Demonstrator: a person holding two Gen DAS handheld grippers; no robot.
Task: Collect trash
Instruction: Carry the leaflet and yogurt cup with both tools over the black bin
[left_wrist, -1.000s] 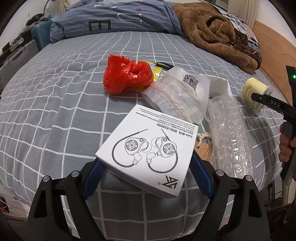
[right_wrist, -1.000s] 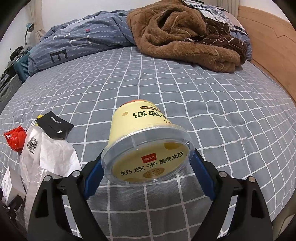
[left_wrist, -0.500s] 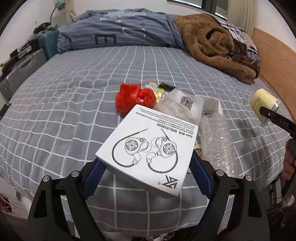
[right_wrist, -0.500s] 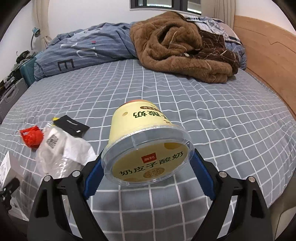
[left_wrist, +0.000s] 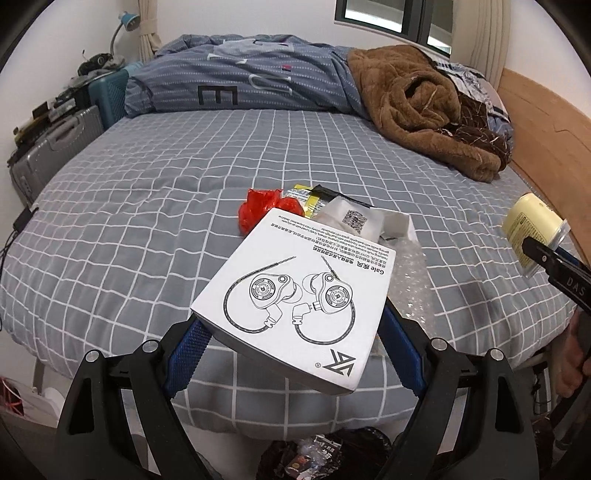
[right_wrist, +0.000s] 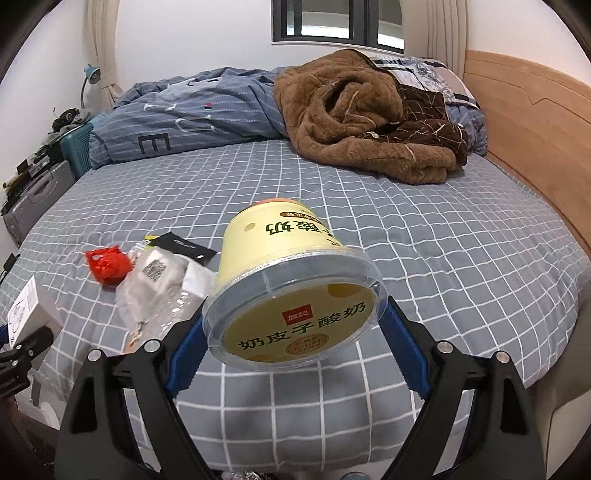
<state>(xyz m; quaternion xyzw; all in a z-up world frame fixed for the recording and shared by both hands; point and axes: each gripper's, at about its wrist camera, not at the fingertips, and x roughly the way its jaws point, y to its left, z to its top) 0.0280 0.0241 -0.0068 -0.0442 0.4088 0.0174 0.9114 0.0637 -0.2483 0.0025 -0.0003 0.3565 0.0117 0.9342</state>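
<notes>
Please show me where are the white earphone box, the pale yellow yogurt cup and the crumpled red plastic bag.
White cardboard earphone box (left_wrist: 299, 291): left wrist view, printed top face.
Pale yellow yogurt cup with clear lid (right_wrist: 295, 325): right wrist view, centre of the lid.
Crumpled red plastic bag (right_wrist: 108, 266): right wrist view, middle of the bundle.

The white box (left_wrist: 303, 295) hides part of the red bag (left_wrist: 258, 210), the clear wrappers (left_wrist: 354, 218) and the bubble wrap (left_wrist: 410, 284) behind it; its small print is too fine to read; in the right wrist view the yogurt cup (right_wrist: 291, 295) covers the bed (right_wrist: 443, 258) behind it; a dark trash bag (left_wrist: 332, 458) is cut off by the bottom edge.
</notes>
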